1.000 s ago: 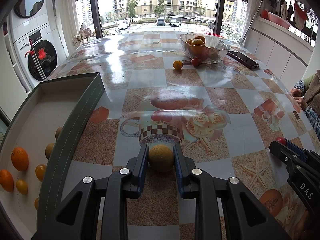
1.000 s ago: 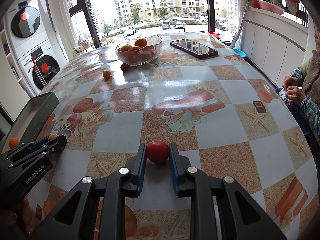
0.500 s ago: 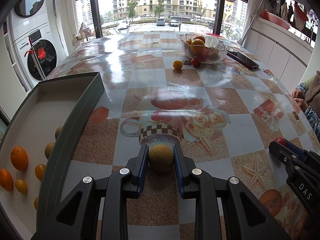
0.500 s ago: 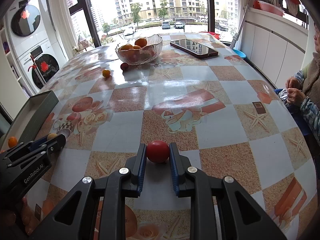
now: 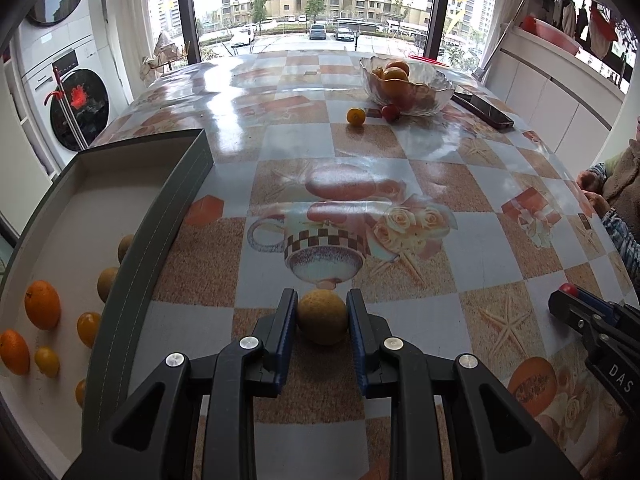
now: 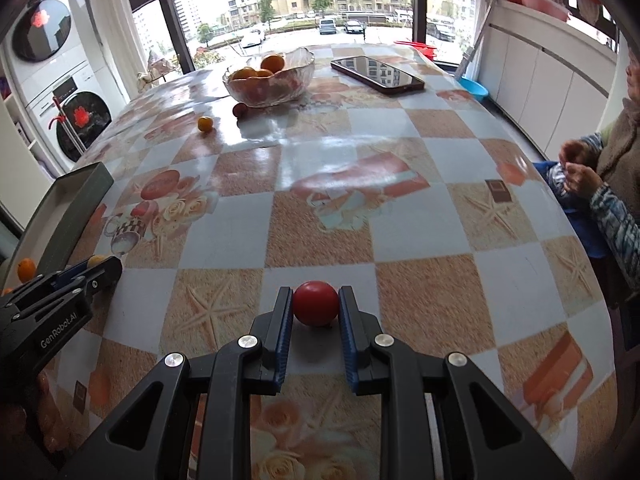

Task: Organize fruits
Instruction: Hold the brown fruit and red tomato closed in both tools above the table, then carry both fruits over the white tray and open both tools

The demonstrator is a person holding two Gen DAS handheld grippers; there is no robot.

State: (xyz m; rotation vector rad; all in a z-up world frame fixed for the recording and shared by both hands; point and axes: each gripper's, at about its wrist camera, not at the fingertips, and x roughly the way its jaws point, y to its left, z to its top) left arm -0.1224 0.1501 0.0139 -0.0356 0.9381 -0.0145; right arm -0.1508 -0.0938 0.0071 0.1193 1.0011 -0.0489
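Both grippers are holding fruit above the table [image 5: 460, 184]: the left gripper [image 5: 322, 312] is pinching a tan round fruit [image 5: 322, 316], the right gripper [image 6: 316, 308] a red tomato [image 6: 316, 303]. The grey tray [image 5: 160, 216] is lying to the left, nearer the left gripper. "GenRobot.AI" and "DAS" are showing on the grippers' bodies.

Right tool [image 6: 316, 312] clamped on red tomato [image 6: 315, 303], low over near edge of desk [image 6: 400, 216]. Left tool [image 6: 86, 270] at desk's left edge, yellowish fruit [image 6: 96, 260] at its tips, grip unclear. Grey tray [image 6: 66, 204] beside it. Glass fruit bowl [image 6: 269, 76] and phone [image 6: 377, 74] at far edge; small orange fruit [image 6: 205, 123] and reddish fruit [image 6: 239, 109] near bowl.
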